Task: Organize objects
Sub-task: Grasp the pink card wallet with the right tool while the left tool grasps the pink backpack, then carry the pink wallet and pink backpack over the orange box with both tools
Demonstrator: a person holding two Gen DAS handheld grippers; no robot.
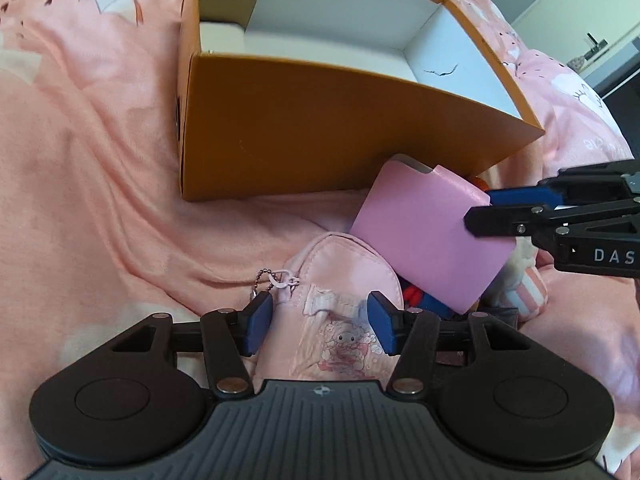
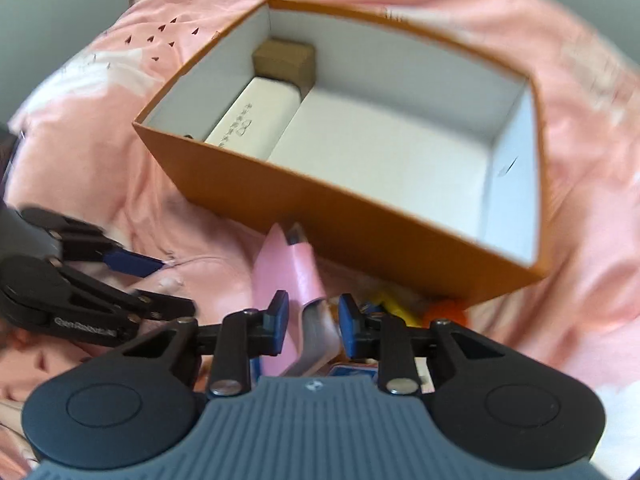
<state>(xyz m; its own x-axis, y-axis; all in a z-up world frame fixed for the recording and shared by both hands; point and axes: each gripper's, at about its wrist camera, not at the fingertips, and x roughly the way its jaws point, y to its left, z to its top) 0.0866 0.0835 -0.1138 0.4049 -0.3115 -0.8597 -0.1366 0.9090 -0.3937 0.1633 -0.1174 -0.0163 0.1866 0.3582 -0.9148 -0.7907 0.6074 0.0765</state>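
Each camera sits just behind its own hand-held gripper and looks steeply down along the fingers at the bed. The left view is close above the pouch, with the box beyond its fingers. The right view looks into the box ahead of its fingers. Both share the box, the pink wallet and each other's gripper.

A home bedroom; a bed dressed in pink cartoon-printed bedding fills both views; an open orange box rests on that bedding; beyond the box, at upper right, a pale cabinet or wall and darker furniture stand beside the bed.
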